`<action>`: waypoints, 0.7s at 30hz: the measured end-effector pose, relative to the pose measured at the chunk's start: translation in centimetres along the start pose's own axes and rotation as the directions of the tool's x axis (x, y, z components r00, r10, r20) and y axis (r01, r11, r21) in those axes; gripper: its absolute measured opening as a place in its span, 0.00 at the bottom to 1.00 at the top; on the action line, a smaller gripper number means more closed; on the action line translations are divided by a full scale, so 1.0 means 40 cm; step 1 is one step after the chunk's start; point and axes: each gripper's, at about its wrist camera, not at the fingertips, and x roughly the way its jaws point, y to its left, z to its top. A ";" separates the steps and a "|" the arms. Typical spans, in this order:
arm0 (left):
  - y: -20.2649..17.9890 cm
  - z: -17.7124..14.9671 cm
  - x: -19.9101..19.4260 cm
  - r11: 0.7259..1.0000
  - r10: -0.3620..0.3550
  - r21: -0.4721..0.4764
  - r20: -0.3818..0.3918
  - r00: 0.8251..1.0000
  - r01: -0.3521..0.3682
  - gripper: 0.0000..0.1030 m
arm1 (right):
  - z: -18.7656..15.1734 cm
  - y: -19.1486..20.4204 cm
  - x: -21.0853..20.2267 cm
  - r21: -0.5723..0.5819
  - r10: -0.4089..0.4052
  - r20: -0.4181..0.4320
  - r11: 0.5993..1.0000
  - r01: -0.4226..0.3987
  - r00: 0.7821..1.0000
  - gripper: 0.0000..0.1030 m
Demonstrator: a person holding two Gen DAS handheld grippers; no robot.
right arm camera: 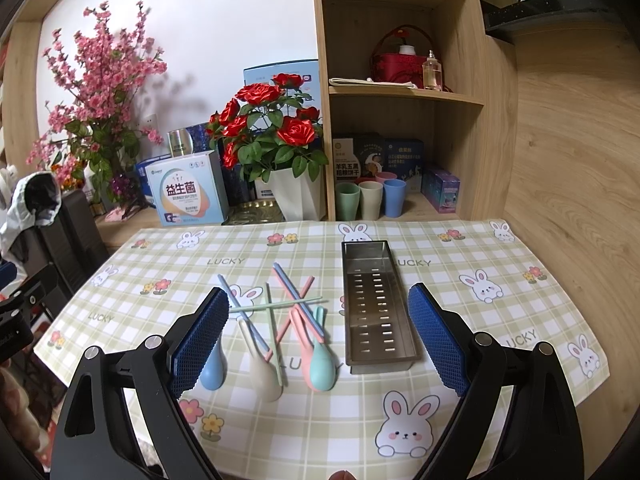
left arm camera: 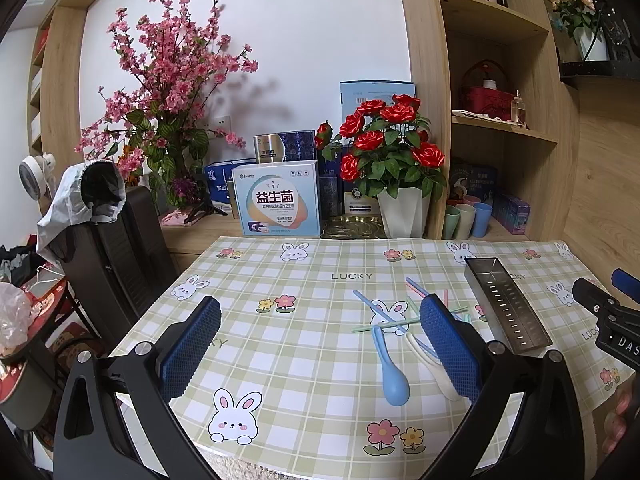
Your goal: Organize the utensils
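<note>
Now, left of the perforated steel tray (right arm camera: 378, 304), the left gripper (left arm camera: 320, 344) hangs spread and empty, the blue spoon (right arm camera: 212, 368), cream spoon (right arm camera: 260, 376), teal spoon (right arm camera: 320, 368) and crossed pastel chopsticks (right arm camera: 280, 304) lie beside it, and the right gripper (right arm camera: 318, 344) hangs spread.

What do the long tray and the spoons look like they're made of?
The tray looks like brushed stainless steel: grey, shiny walls, slots punched in the floor. The spoons, such as the blue spoon and the green spoon, look like matte pastel plastic, possibly wheat-straw composite.
</note>
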 end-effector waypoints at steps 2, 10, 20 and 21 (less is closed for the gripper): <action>0.000 0.001 0.001 1.000 -0.003 0.000 0.000 1.000 0.003 0.95 | 0.000 0.000 0.001 0.000 0.000 -0.001 1.000 0.000 1.000 0.85; -0.010 -0.011 0.014 0.999 -0.040 -0.007 -0.027 0.999 0.040 0.95 | -0.005 -0.002 0.020 0.018 0.039 -0.031 0.999 -0.039 0.999 0.85; 0.051 0.004 0.112 0.997 -0.074 -0.010 -0.048 0.996 0.073 0.94 | 0.037 -0.050 0.124 0.072 0.055 -0.052 0.996 -0.051 0.997 0.85; 0.056 0.002 0.127 0.997 -0.076 -0.006 -0.059 0.995 0.075 0.93 | 0.036 -0.053 0.144 0.072 0.054 -0.066 0.996 -0.049 0.996 0.85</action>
